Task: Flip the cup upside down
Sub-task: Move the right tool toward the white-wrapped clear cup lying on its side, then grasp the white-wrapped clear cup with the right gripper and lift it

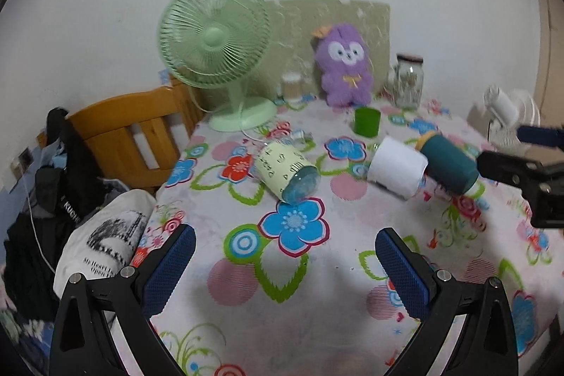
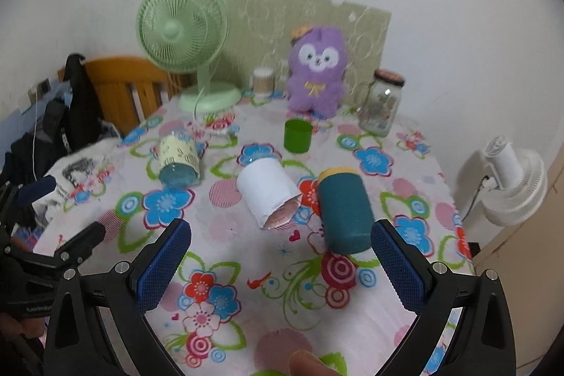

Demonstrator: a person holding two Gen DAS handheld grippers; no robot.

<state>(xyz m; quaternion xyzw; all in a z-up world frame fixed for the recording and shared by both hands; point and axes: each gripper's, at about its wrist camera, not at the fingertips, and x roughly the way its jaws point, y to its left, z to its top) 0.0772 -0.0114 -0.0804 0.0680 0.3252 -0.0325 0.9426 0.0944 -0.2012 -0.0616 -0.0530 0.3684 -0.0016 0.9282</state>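
Cup [image 2: 298,136] stood mouth-up, probably empty, toward the table's [image 2: 405,298] far edge, straight ahead of the right gripper [image 2: 280,265], nearer than the left gripper [image 1: 285,265]; both gaped, holding nothing.

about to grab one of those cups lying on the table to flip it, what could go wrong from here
1. The white cup and the teal cup lie side by side with little gap, so a finger going for one could knock the other.
2. All three lying cups, the yellow cup too, are round and could roll away when nudged.
3. Both the left gripper and the right gripper are open and empty; a loose pinch on a curved side might slip mid-flip.
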